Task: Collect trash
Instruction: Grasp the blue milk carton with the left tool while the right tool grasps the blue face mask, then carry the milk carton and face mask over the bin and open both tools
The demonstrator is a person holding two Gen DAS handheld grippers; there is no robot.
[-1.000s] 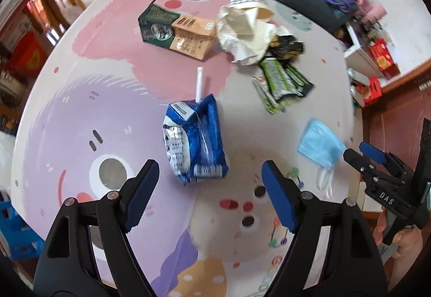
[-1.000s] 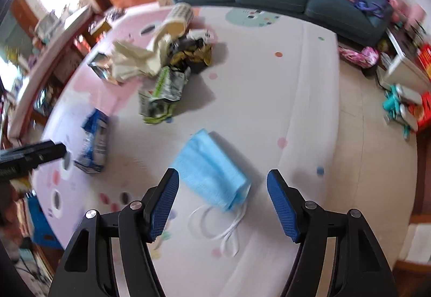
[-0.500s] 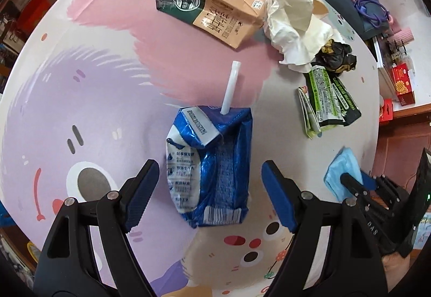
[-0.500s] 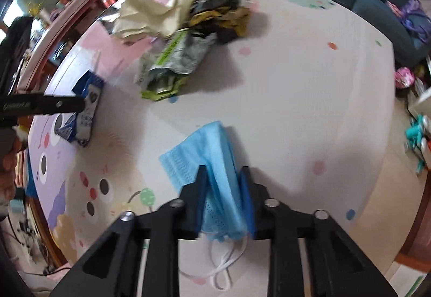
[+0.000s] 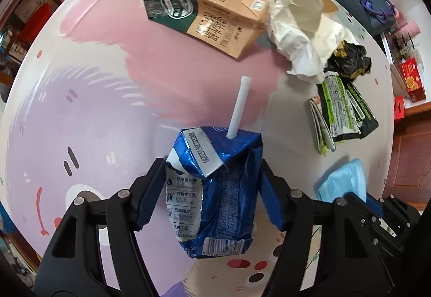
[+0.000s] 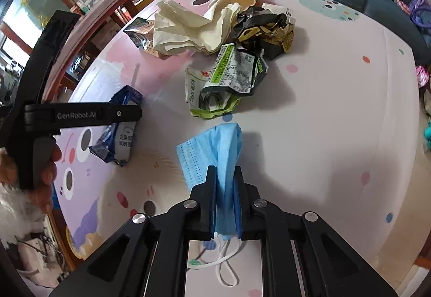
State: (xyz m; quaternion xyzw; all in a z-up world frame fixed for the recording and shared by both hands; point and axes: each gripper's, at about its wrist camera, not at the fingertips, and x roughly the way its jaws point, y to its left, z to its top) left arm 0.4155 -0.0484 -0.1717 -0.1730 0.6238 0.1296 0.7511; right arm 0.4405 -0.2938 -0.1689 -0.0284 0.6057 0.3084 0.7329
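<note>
trash heap (image 6: pixel 229 35) crowds far side | mat (image 6: pixel 336 121) right open

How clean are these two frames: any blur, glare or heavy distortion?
Left wrist view: sharp, strong fisheye bowing of the mat, foil glare on the blue drink carton. Right wrist view: sharp centre on the face mask, blown-out window, blurred fringe around the hand at left.

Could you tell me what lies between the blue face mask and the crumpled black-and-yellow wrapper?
The green-and-white snack bags lie between the face mask and the black-and-yellow wrapper, shown clearest by the right wrist view.
</note>
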